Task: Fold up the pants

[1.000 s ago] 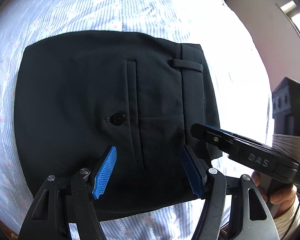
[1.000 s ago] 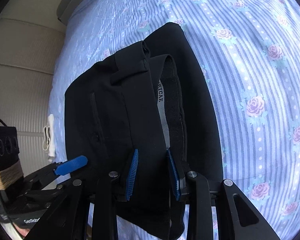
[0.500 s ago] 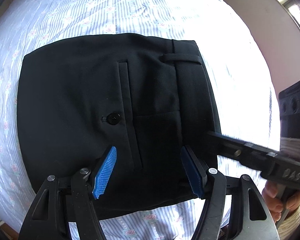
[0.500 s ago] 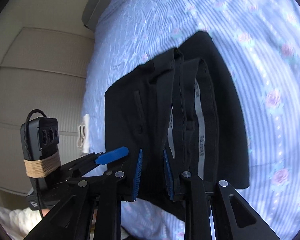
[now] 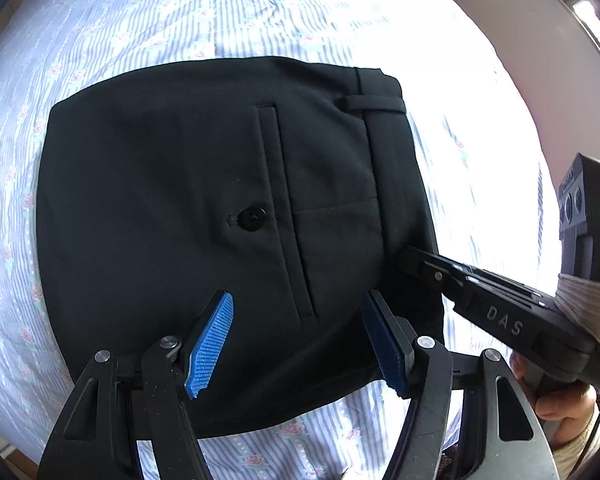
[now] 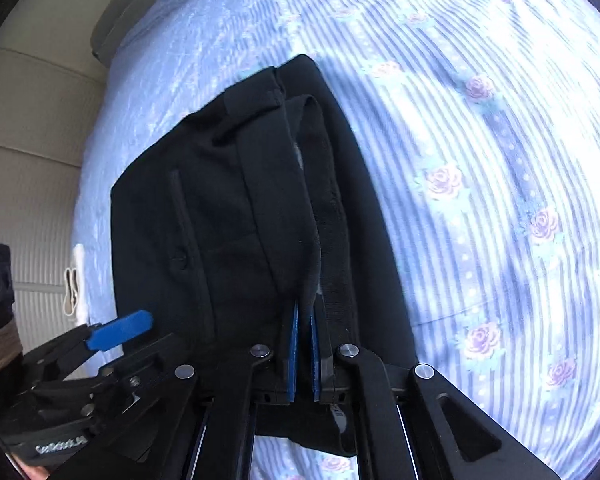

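The black pants (image 5: 188,208) lie folded into a compact square on the bed, back pocket and button (image 5: 252,218) facing up, waistband to the right. They also show in the right wrist view (image 6: 220,216). My left gripper (image 5: 300,340) is open and hovers over the near edge of the pants, holding nothing. My right gripper (image 6: 303,344) is shut on the top layer of the waistband (image 6: 300,248) at the near right corner. It shows in the left wrist view as a black arm (image 5: 480,300) that reaches in from the right.
The bed is covered by a blue striped sheet with roses (image 6: 500,160). A padded beige headboard (image 6: 28,112) stands at the left in the right wrist view. A wall (image 5: 520,20) lies beyond the bed's right side.
My right gripper's jaws have closed from a narrow gap onto the waistband's top layer. My left gripper has stayed open over the pants, with the view shifting slightly.
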Available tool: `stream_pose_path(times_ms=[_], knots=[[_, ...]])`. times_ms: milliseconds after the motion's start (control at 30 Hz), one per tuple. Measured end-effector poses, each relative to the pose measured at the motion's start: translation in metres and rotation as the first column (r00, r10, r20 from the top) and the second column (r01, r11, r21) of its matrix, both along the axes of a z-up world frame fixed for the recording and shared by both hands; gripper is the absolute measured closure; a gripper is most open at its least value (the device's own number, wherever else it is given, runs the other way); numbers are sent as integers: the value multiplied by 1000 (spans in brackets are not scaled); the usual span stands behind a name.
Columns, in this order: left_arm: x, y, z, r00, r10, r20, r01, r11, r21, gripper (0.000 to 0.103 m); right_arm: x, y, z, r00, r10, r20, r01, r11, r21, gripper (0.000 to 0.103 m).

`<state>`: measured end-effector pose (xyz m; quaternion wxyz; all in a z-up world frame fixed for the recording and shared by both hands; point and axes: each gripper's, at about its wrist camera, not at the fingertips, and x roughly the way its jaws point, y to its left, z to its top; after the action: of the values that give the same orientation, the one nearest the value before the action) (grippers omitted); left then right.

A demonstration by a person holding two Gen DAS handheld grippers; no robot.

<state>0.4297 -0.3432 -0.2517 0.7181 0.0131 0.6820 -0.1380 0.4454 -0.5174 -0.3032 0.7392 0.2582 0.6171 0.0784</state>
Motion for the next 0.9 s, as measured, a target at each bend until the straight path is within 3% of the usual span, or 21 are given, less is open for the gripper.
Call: stream_pose_path(times_ms=[67,133,167,367,433,500,600,633,733,900], knots=[[1,-2,-1,1000,-7,-2,7,1000,0,37,-1,1,5,1000,8,29,-6,998,-57,92],[3,-2,-1,1000,-12,-6,12,1000,-1,37,-8,-2,16,998,26,61,-16,988,-151,76],[3,-3,-2,1000,-13,-9,13,1000,-3,37,-8,-3,16,998,26,61,-17,989,-150,74],[11,7,-2,1000,2,-24,-3,1000,-15,37,-8,-25,-10,998,-44,-35,44,999,7,71],[13,9,-2,1000,2,-25,-2,1000,-13,37,-9,-25,-19,998,-53,-44,55,997,49,59],[13,10,-5,1000,6,-25,-6,1000,-10,37,-7,-23,-28,997,-56,-56,60,995,79,54],[14,12,-5,999,18,-32,-19,1000,-14,37,0,-22,-34,995,-61,-74,66,995,69,60],[15,11,-6,999,18,-32,-19,1000,-15,37,0,-21,-32,997,-54,-62,58,996,67,79],[18,10,-7,1000,7,-29,-7,1000,-11,37,-3,-17,-18,999,-27,-23,29,998,64,93],[21,9,-4,1000,20,-20,-20,1000,-14,37,4,-4,31,993,59,104,-52,996,-73,95]])
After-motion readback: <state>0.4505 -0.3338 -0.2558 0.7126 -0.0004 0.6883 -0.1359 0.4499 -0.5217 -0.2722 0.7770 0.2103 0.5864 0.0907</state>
